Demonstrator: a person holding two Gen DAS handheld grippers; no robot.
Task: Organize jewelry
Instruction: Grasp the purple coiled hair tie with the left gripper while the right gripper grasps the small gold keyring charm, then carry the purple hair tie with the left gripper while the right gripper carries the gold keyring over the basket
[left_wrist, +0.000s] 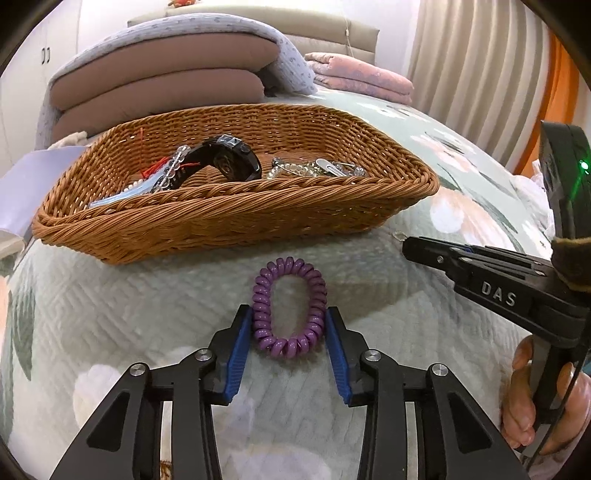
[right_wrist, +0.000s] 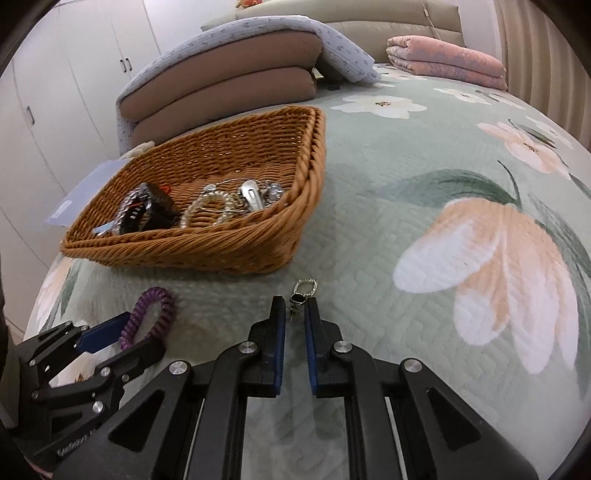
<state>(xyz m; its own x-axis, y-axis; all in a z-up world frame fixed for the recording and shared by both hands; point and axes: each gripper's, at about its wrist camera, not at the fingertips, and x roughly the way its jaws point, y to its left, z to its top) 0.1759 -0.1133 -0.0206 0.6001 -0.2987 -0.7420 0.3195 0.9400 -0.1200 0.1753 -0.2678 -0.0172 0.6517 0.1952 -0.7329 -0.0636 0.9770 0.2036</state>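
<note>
The purple spiral bracelet (left_wrist: 290, 306) lies flat on the flowered bedspread (left_wrist: 110, 314), just in front of the wicker basket (left_wrist: 229, 229). The left gripper (left_wrist: 289, 325) straddles it, its blue fingers (left_wrist: 238, 350) pressing the coil's two long sides, so the ring is pinched into an oval and grasped where it lies.

At about three o'clock in the left wrist view the right gripper (left_wrist: 408, 245) comes in from the side, with a hand (left_wrist: 543, 402) round its handle. In its own view the right gripper (right_wrist: 295, 314) is clenched on a small earring (right_wrist: 297, 297) with a dark stone, whose chain loop (right_wrist: 306, 286) sticks out past the fingertips at twelve o'clock. The earring sits low over the bedspread, near the basket's front right corner.

Inside the basket lie a black watch (left_wrist: 231, 158), a beaded bracelet (right_wrist: 203, 208) and a silver clip (right_wrist: 251, 197), heaped towards the near side. Folded quilts (left_wrist: 159, 81) are stacked beyond it.
</note>
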